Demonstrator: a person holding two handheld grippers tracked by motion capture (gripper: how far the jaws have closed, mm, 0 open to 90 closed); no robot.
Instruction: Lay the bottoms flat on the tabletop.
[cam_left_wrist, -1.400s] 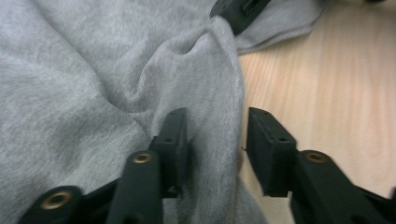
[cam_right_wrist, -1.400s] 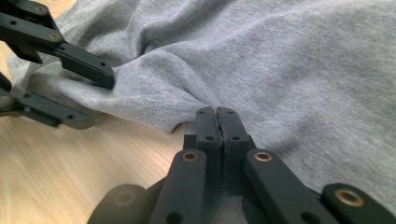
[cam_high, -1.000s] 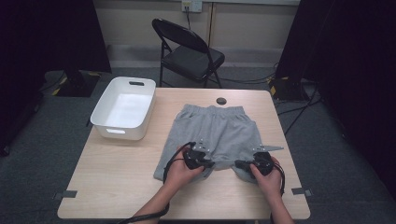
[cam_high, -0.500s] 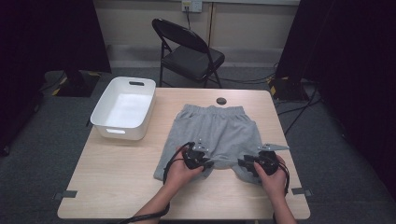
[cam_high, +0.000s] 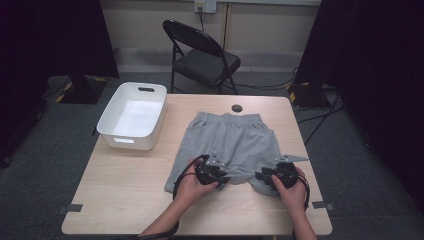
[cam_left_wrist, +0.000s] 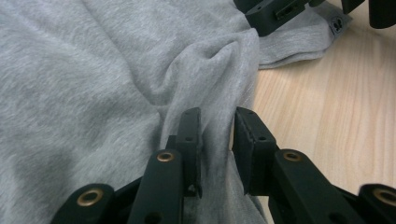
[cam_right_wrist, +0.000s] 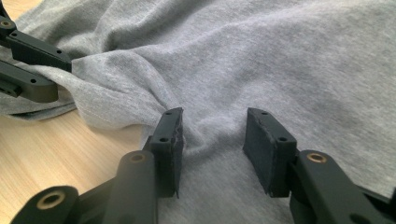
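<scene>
While grey shorts (cam_high: 227, 142) lie flat | left claw (cam_left_wrist: 217, 133) parted around fold | right claw (cam_right_wrist: 212, 140) parted, just opened

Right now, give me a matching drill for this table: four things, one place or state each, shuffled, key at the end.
Things:
1. grey shorts
2. white bin
3. left gripper
4. right gripper

Places or states:
A. on the table's far left corner, nothing inside
B. jaws apart, astride flat cloth near a leg hem
C. spread flat mid-table, waistband at the far side
D. jaws just been opening, a raised fold of cloth between them

Pairs: 1-C, 2-A, 3-D, 4-B
</scene>
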